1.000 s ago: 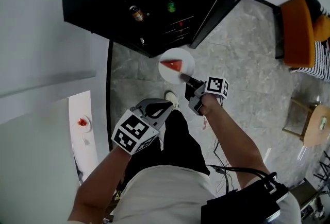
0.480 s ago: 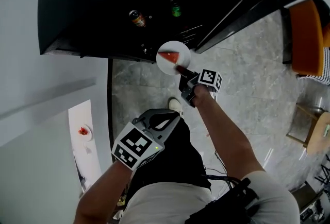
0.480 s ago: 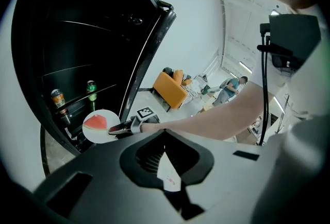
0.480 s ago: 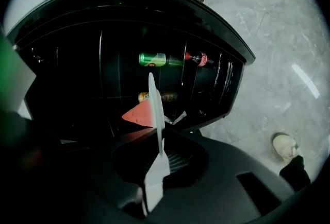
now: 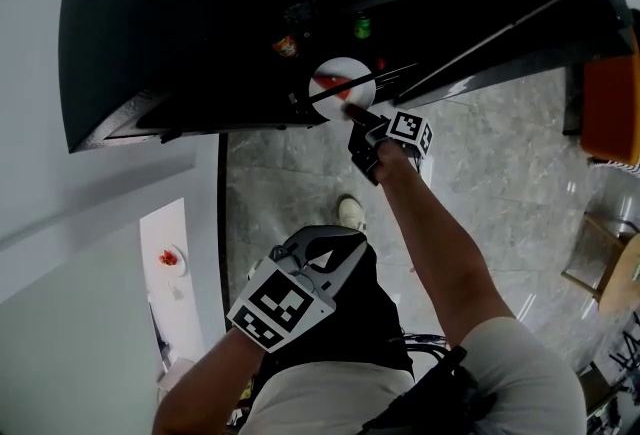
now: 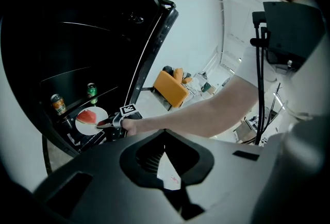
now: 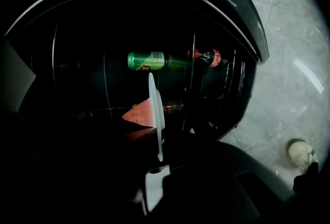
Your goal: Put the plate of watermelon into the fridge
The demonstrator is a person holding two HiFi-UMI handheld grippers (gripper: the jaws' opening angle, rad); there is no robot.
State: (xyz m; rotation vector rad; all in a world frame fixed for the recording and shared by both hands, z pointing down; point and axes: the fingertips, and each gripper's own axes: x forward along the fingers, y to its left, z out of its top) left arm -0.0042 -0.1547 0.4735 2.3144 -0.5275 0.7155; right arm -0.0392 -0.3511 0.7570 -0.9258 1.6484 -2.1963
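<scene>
A white plate (image 5: 345, 75) with a red watermelon slice (image 5: 329, 85) is held by its near rim in my right gripper (image 5: 352, 112), which is shut on it. The plate is level with a wire shelf at the mouth of the open black fridge (image 5: 230, 13). In the left gripper view the plate (image 6: 85, 121) and slice (image 6: 88, 114) sit just inside the opening. The right gripper view shows the plate (image 7: 155, 109) edge-on, with the slice (image 7: 138, 113) to its left. My left gripper (image 5: 332, 245) hangs shut and empty near the person's waist.
Inside the fridge stand a green can (image 7: 146, 60), a red-capped bottle (image 7: 207, 56) and a brown can (image 6: 58, 104). The fridge door (image 6: 153, 48) stands open at the right. An orange chair (image 5: 612, 108) is at the far right, and a white counter (image 5: 160, 293) with a small dish at the left.
My right gripper has carried the plate forward and up, from in front of the fridge to its open mouth. The person stepped closer. The left gripper stayed shut and low.
</scene>
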